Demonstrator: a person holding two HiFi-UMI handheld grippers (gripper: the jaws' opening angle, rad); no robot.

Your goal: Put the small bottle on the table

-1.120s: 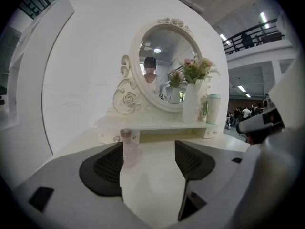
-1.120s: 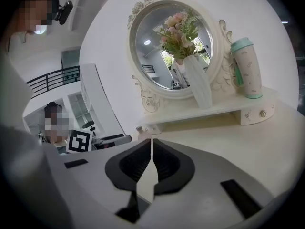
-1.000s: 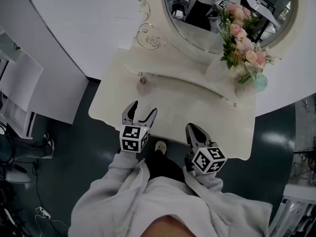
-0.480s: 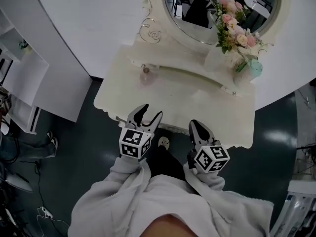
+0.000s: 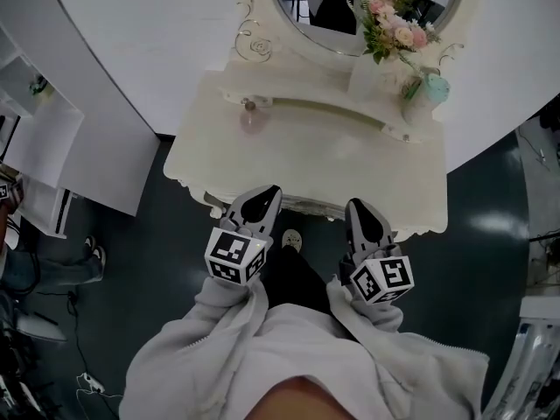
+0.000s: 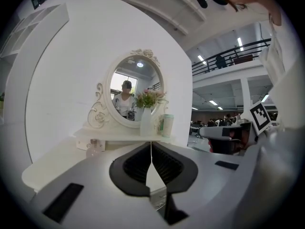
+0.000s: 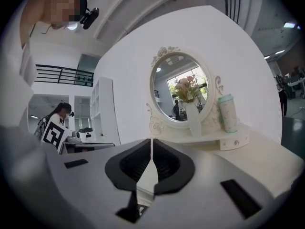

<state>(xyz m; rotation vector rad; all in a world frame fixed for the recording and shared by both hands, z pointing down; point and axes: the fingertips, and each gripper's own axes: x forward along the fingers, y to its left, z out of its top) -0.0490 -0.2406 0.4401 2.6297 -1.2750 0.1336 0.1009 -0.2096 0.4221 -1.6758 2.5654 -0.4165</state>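
Note:
A small clear pinkish bottle (image 5: 252,116) stands upright at the back left of the cream dressing table (image 5: 332,160), by the low drawer ledge. In the left gripper view the small bottle (image 6: 94,148) stands far ahead to the left. My left gripper (image 5: 262,197) hovers at the table's front edge, well short of the bottle. Its jaws are closing and meet, with nothing between them (image 6: 151,146). To its right, my right gripper (image 5: 361,209) is also shut and empty (image 7: 151,143), pointing at the table.
An oval mirror (image 5: 350,7) rises behind the table. A white vase of pink flowers (image 5: 385,33) and a teal tumbler (image 5: 423,93) stand on the back right ledge. A white shelf unit (image 5: 44,138) is at the left. Dark floor lies below the grippers.
The left gripper's jaws have gone from wide open to shut. Both grippers have drawn back from over the table to its front edge.

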